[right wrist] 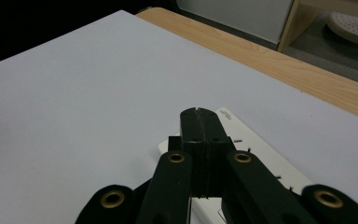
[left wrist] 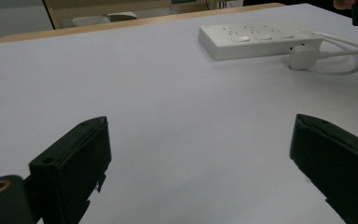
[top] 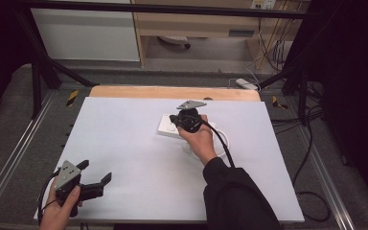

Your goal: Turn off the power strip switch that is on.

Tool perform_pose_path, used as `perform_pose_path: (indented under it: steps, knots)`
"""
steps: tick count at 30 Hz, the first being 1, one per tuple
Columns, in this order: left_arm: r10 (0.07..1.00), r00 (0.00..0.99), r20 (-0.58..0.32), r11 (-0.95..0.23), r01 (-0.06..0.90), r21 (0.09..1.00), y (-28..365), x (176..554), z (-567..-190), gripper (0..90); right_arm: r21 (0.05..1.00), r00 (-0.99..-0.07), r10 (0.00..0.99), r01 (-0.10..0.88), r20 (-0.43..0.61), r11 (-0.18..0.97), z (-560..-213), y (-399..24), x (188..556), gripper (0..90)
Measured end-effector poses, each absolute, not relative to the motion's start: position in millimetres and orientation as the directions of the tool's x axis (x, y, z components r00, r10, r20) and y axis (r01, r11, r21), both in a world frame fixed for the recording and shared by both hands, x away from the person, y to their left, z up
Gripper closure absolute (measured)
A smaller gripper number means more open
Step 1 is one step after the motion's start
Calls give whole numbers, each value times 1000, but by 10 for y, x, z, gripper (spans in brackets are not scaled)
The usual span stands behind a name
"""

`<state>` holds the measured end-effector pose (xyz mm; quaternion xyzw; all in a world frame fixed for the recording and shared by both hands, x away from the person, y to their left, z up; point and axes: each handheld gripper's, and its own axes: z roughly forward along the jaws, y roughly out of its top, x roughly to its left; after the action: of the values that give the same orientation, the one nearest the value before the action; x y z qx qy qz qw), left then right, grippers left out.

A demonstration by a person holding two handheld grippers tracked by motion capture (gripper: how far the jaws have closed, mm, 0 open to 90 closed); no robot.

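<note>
**Inspector:** Two sets of jaws to report. Your right gripper (right wrist: 199,116) has its jaws pressed flat together with nothing between them, the closed tip poised over one end of the white power strip (left wrist: 256,39). I judge that closed tip is meant as a pressing point for a switch or socket face, not for a grasp; whether it touches the strip I cannot tell.

**Operator:** And the left?

**Inspector:** Your left gripper (top: 92,178) has its jaws spread wide and empty, low over the near left corner of the table (top: 124,143), well apart from the strip. It looks parked there to keep clear of the working hand.

**Operator:** Where does the strip sit?

**Inspector:** It lies flat on the white table surface, toward the far side and right of centre, under your right hand (top: 199,139). Its own white plug (left wrist: 304,57) rests on the table just beside it, with the white cord (left wrist: 349,44) looped round from it; the plug is not in a socket.

**Operator:** Anything beyond?

**Inspector:** A wooden edge (right wrist: 279,60) runs along the far side of the table.
</note>
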<state>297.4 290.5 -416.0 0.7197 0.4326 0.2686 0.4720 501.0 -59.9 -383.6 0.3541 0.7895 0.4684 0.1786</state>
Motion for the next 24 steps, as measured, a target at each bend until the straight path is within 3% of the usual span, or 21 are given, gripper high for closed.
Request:
perform_pose_path:
  steps: [24]
  knots:
    - [877,479,-25,-179,374,910,2907,2969,-4172,51,908,-643,760,368,94,199,-3707,-1182,4722,900]
